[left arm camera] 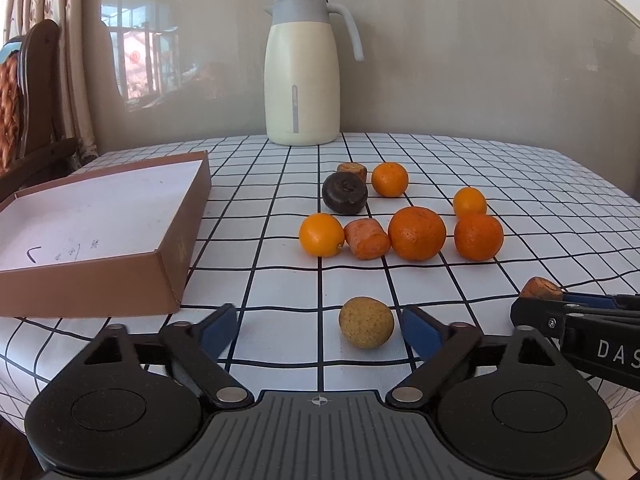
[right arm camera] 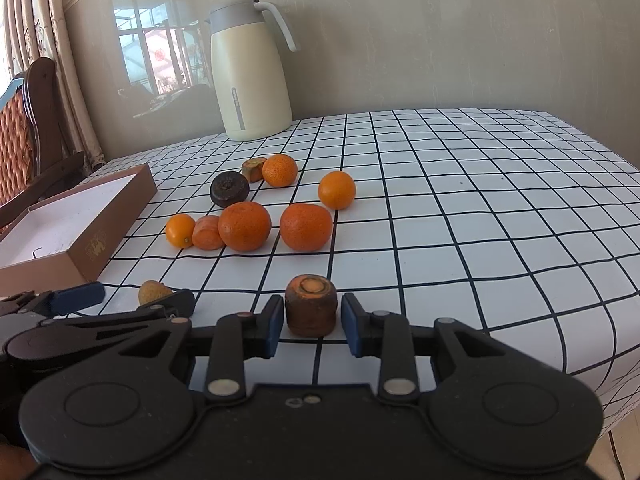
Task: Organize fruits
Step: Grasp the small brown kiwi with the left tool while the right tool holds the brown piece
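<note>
Both cameras sit low behind their own fingers and look forward and a little down over the checked table (left arm camera: 280,208) toward the far wall. The left camera is close to the table's near edge; the box (left arm camera: 100,220) lies ahead of its left finger, the jug (left arm camera: 302,76) stands far ahead between the fingers. The right camera stands just beside it, to the right, turned slightly left, so the jug (right arm camera: 250,76) falls ahead of its left finger. Each view catches the other gripper at its side edge. Both views share the oranges (left arm camera: 416,234) in the middle, the box, the jug and the chair (right arm camera: 28,128).
</note>
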A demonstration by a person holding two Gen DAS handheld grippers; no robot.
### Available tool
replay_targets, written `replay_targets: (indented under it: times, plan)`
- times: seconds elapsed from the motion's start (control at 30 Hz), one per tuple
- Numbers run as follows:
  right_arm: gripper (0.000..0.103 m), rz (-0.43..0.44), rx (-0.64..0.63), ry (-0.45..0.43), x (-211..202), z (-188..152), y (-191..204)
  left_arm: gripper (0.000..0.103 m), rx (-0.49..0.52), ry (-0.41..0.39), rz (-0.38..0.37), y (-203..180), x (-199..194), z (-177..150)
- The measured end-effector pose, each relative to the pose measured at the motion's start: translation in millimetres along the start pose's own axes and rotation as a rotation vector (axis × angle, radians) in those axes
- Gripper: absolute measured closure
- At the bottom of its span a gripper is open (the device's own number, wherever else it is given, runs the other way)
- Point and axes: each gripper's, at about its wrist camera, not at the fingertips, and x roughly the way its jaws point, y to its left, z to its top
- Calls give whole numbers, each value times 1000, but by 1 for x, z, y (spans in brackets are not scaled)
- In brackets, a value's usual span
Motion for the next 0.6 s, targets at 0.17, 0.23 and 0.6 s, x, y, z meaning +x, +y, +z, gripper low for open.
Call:
replay_targets:
  times: [0.17,0.23,0.6]
  plan:
    - [79,0,1,0,0,0,0,23,3,-5,-7,-1,-1,0]
    - [79,1,4,0,0,0,0,41,4,-21,-10,-2,-4,-1]
    - [80,-2,5,-3,1,0,0,75,-4,-36,-48,-4,-9,-5]
